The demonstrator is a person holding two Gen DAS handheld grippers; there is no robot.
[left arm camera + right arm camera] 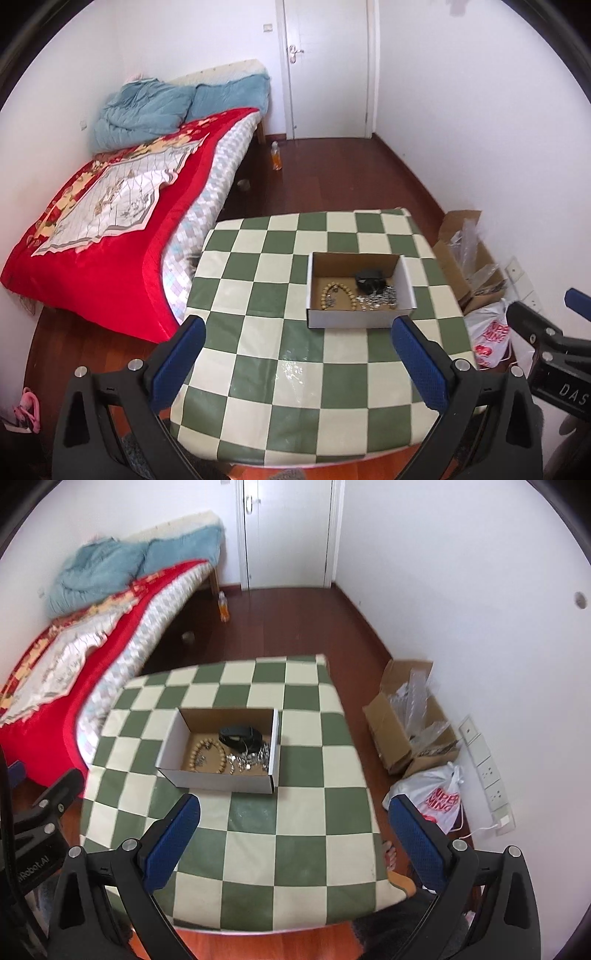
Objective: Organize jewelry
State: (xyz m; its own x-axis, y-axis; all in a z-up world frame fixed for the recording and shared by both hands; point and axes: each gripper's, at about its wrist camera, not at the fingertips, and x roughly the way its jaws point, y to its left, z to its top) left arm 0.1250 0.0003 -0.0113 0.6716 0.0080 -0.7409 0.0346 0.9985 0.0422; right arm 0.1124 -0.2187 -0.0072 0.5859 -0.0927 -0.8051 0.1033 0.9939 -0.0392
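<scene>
A white cardboard box [351, 319] [214, 777] stands on the green-and-cream checked table [295, 369] [303, 830]. Inside lie a wooden bead bracelet [327, 293] [218, 748], a black band [371, 277] [240, 735] and a heap of silver chains [380, 298] [251, 760]. My left gripper [299, 365] is open and empty, held above the table's near half, short of the box. My right gripper [295, 842] is open and empty, also short of the box. The right gripper's body shows at the right edge of the left wrist view [546, 339].
A bed with a red cover [110, 229] [48, 686] stands left of the table. A brown carton with plastic wrap [469, 266] [410, 716] and a white plastic bag [491, 336] [436, 797] sit on the floor to the right, by the wall.
</scene>
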